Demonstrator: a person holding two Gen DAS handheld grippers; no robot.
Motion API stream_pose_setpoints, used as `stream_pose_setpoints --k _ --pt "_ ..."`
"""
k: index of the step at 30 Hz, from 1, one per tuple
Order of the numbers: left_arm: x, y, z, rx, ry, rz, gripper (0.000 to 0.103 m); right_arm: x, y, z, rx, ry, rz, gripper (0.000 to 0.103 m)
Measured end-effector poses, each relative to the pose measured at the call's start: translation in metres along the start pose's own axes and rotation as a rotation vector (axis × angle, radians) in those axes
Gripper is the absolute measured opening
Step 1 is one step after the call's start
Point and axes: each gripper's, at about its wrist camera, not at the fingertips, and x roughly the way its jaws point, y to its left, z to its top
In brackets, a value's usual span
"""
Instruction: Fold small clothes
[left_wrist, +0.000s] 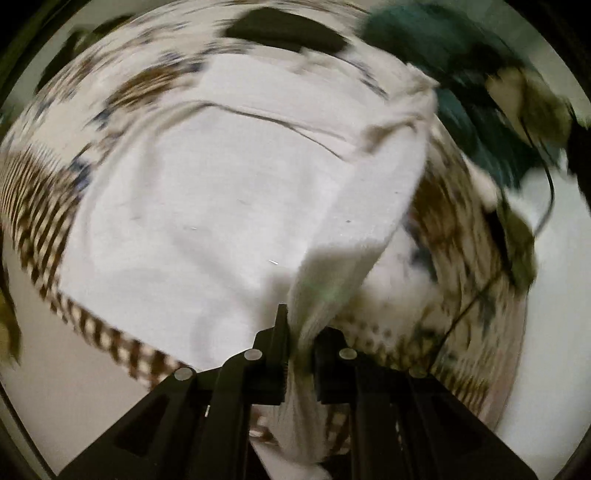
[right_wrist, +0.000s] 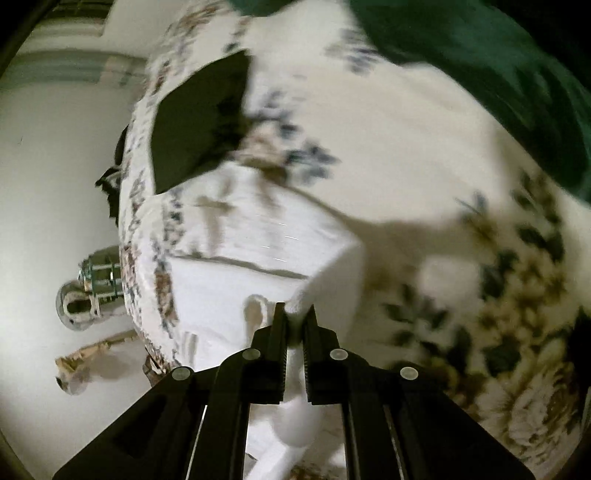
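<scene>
A white garment (left_wrist: 207, 192) lies spread on a round table covered by a floral cloth (left_wrist: 443, 229). My left gripper (left_wrist: 303, 332) is shut on a bunched edge of the white garment, which is lifted off the table. In the right wrist view my right gripper (right_wrist: 295, 317) is shut on another part of the white garment (right_wrist: 240, 266), with cloth hanging down between the fingers. Both views are motion-blurred.
A folded black garment (left_wrist: 284, 31) (right_wrist: 195, 122) lies at the far side of the table. A dark green garment (left_wrist: 454, 62) (right_wrist: 480, 62) lies at the far right. A chrome table base (right_wrist: 92, 288) and white floor (right_wrist: 55, 166) show on the left.
</scene>
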Motion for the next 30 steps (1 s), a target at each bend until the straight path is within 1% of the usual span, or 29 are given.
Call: stream_pose_setpoints --k 3,5,8,11,14,18,21,23,24,25,26,27,28,29,30 --pt "-0.010 0.054 0.019 -0.127 -0.023 -0.017 0.006 0.027 0.068 0.017 -0.076 0.009 -0.035 0.007" --pt "-0.011 0.088 0.028 -0.188 -0.031 -0.033 0.006 0.054 0.109 0.025 -0.114 0.025 -0.059 0.007" --pt "-0.004 0.134 0.036 -0.271 -0.026 -0.065 0.006 0.112 0.176 0.036 -0.157 0.051 -0.109 0.007" --pt "0.008 0.179 0.041 -0.348 -0.005 -0.100 0.006 0.167 0.231 0.043 -0.197 0.069 -0.161 0.007" --pt "0.022 0.221 0.047 -0.404 0.031 -0.136 0.006 0.224 0.277 0.045 -0.239 0.095 -0.246 0.007" --pt "0.028 0.262 0.056 -0.418 0.052 -0.156 0.006 0.285 0.314 0.045 -0.275 0.115 -0.349 0.007" --pt "0.035 0.289 0.067 -0.402 0.073 -0.165 0.007 0.320 0.326 0.045 -0.282 0.119 -0.414 0.007" --pt "0.044 0.304 0.072 -0.402 0.119 -0.199 0.010 0.337 0.327 0.046 -0.253 0.144 -0.430 0.008" --pt "0.048 0.312 0.074 -0.413 0.147 -0.214 0.012 0.342 0.324 0.047 -0.221 0.167 -0.424 0.011" --pt "0.049 0.320 0.075 -0.426 0.167 -0.225 0.013 0.341 0.322 0.045 -0.193 0.181 -0.407 0.021" --pt "0.048 0.328 0.077 -0.431 0.184 -0.213 0.013 0.336 0.320 0.040 -0.176 0.189 -0.367 0.027" --pt "0.046 0.334 0.078 -0.428 0.195 -0.192 0.023 0.326 0.320 0.030 -0.171 0.191 -0.323 0.039" --pt "0.043 0.340 0.079 -0.422 0.198 -0.184 0.030 0.312 0.319 0.018 -0.181 0.186 -0.310 0.048" --pt "0.037 0.347 0.079 -0.422 0.191 -0.191 0.034 0.294 0.318 0.001 -0.197 0.170 -0.300 0.050" --pt "0.032 0.352 0.079 -0.421 0.184 -0.194 0.039 0.274 0.315 -0.021 -0.215 0.153 -0.294 0.050"
